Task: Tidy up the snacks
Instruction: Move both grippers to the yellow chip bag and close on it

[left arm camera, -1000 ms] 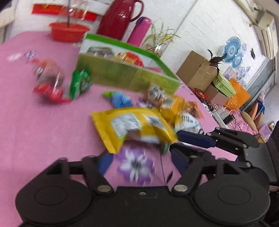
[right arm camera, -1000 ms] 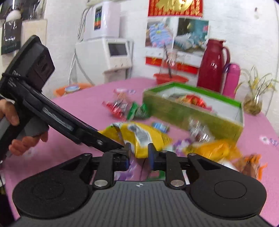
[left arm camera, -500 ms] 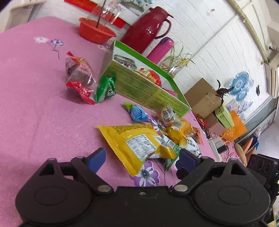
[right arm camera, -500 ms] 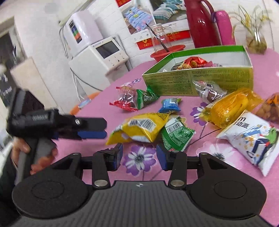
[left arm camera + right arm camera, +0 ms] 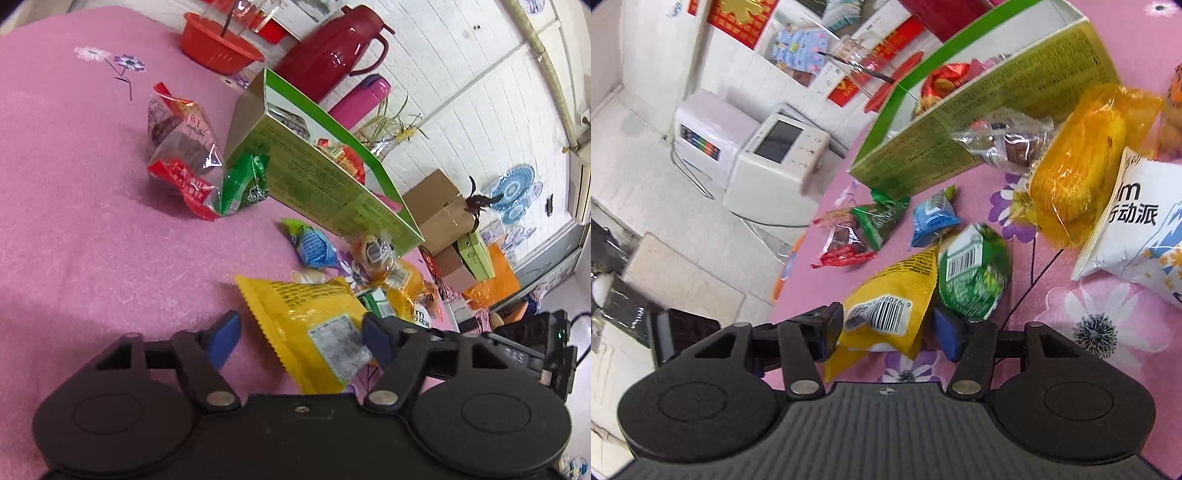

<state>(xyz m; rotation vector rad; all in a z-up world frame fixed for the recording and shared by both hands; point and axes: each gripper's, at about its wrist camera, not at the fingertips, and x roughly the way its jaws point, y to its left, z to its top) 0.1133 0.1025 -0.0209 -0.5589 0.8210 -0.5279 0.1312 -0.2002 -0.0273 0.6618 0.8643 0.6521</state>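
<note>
A yellow snack packet (image 5: 310, 325) lies flat on the pink tablecloth (image 5: 92, 221), and both grippers straddle it. My left gripper (image 5: 299, 339) is closing on it; its left pad still stands clear of the packet's edge. From the other side, my right gripper (image 5: 888, 332) has the packet's barcode end (image 5: 886, 306) between its opening jaws. A green packet (image 5: 971, 277) leans against the yellow one. The open green box (image 5: 325, 184) behind holds a red snack (image 5: 942, 85).
Loose on the cloth: a blue packet (image 5: 314, 247), a red-and-clear packet (image 5: 181, 147), a small green packet (image 5: 243, 188), an orange-yellow packet (image 5: 1078, 162), a white packet (image 5: 1137, 229). A red thermos (image 5: 325, 55), pink bottle (image 5: 358, 99) and red bowl (image 5: 218, 48) stand behind the box.
My left gripper's jaws have narrowed around the yellow packet. The right gripper has rolled, moved in on the packet's other end, and its jaws have widened.
</note>
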